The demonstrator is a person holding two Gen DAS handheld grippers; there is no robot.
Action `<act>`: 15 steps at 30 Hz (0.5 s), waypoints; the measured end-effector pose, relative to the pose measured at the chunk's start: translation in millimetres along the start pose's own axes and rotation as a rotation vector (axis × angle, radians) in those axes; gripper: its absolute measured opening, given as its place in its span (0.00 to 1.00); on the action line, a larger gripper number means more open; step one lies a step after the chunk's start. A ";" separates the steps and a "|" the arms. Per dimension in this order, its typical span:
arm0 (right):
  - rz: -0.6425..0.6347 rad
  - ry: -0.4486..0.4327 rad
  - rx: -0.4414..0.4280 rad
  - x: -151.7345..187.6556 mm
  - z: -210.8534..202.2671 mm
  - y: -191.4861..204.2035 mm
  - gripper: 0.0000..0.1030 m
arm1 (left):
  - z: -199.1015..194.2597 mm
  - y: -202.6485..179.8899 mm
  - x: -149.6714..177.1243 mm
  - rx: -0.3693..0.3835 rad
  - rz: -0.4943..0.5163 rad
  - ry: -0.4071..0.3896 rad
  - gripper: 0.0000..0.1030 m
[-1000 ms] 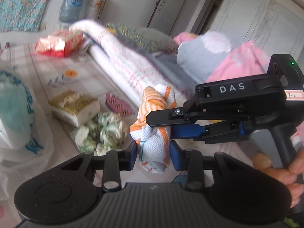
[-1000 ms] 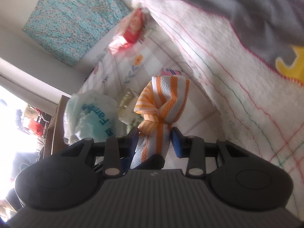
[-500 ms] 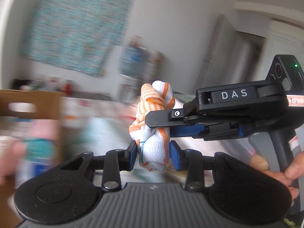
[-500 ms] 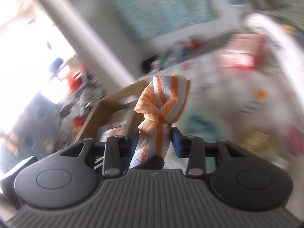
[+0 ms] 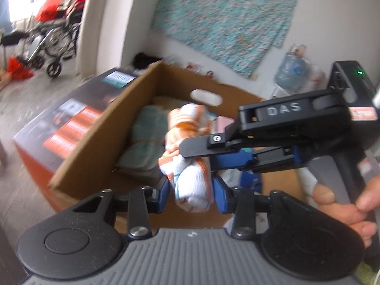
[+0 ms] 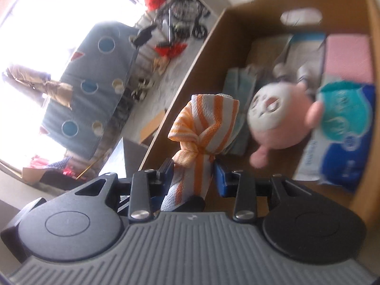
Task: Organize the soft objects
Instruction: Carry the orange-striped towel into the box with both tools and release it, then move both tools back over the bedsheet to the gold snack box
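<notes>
Left hand-held gripper (image 5: pixel 191 190): blue pads are pressing both sides of the lower end of the knotted orange-and-white striped cloth (image 5: pixel 190 156); it is holding the cloth from below.
Right hand-held gripper (image 6: pixel 192 174): jaws are closing narrowly on the same cloth (image 6: pixel 204 133) just under its knot; in the left wrist view its black fingers (image 5: pixel 201 146) are crossing in from the right and gripping the bundle's middle.
Cloth position: it is hanging in the air between the two tools, over the open brown cardboard box (image 5: pixel 99 142), near the box's left wall as seen from the right wrist view (image 6: pixel 190 76).
Cloth form: twisted and tied, the white end is pointing down in the left wrist view and the striped roll is standing upright in the right wrist view.
Box contents: a pink round plush doll with a white face (image 6: pixel 280 118) is lying near the middle; a blue-and-teal tissue pack (image 6: pixel 342 130) is touching its right side; a pink rectangular pack (image 6: pixel 346 57) is sitting beyond that; folded pale green towels (image 5: pixel 147 140) are resting against the left wall.
Person's right hand (image 5: pixel 344 204): fingers are wrapping the grey handle of the right tool.
Background: a teal floral fabric (image 5: pixel 225 21) is hanging on the white wall; a wheelchair (image 5: pixel 57 38) is standing on the floor at far left.
Image quality: both views are showing motion blur.
</notes>
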State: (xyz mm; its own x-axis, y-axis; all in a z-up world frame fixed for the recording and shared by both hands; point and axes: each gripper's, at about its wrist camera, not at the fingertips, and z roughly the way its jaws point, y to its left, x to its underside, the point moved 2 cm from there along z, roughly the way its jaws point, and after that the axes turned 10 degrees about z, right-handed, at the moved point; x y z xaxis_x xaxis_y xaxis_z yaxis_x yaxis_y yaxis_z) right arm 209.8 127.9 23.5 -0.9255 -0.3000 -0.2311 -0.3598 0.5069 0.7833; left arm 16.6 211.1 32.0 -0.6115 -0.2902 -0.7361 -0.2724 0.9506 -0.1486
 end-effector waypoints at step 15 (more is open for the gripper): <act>0.076 0.255 0.054 4.3 99.9 1.2 0.31 | -26.7 25.2 11.9 -0.023 0.028 -0.031 0.49</act>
State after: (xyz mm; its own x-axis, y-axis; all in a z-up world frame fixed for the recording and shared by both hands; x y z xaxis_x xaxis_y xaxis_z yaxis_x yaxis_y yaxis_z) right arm 193.6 208.0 -34.2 -0.8932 -0.4495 -0.0147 -0.3023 0.5759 0.7596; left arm -17.4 228.7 37.1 -0.5959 -0.2593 -0.7601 -0.2723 0.9556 -0.1125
